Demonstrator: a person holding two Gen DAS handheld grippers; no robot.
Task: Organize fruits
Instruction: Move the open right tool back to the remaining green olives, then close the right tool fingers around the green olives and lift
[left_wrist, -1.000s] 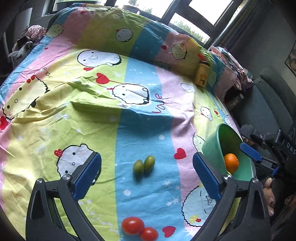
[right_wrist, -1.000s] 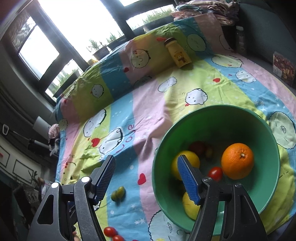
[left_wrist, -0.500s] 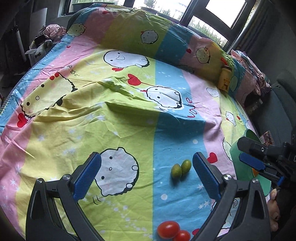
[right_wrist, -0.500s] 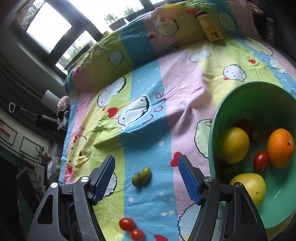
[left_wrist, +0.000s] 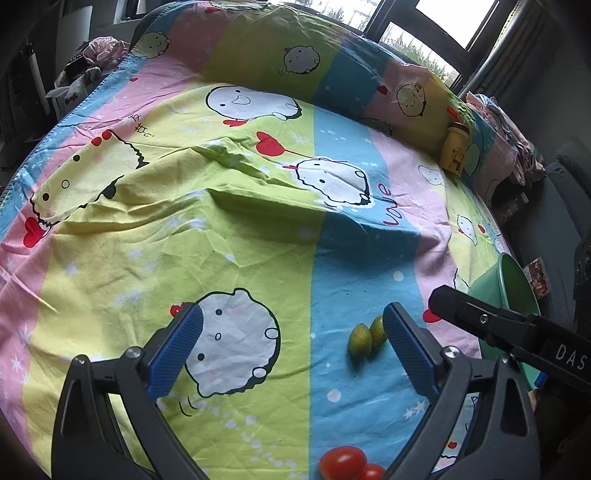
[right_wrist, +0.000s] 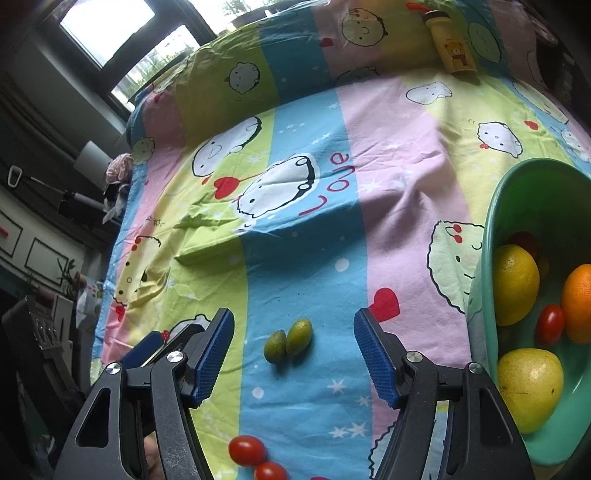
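Two small green fruits (right_wrist: 289, 341) lie touching on the blue stripe of the bedsheet, also in the left wrist view (left_wrist: 367, 334). Two cherry tomatoes (right_wrist: 247, 450) lie nearer, also at the left wrist view's bottom edge (left_wrist: 343, 461). The green bowl (right_wrist: 480, 280) at the right holds a lemon (right_wrist: 515, 284), an orange (right_wrist: 578, 302), a pear (right_wrist: 530, 386) and a cherry tomato (right_wrist: 550, 324). My right gripper (right_wrist: 293, 352) is open, with the green fruits between its fingers' line. My left gripper (left_wrist: 291, 347) is open and empty, left of the green fruits.
A yellow bottle (left_wrist: 456, 151) stands against the pillow at the far right, also in the right wrist view (right_wrist: 452, 48). The patterned sheet (left_wrist: 221, 229) is wrinkled in the middle. The bowl's rim (left_wrist: 511, 280) shows at the right. Dark seats and clutter lie beyond the bed's edges.
The right gripper has swung left from over the bowl to the green fruits. The left gripper has shifted left, so the fruits now sit by its right finger.
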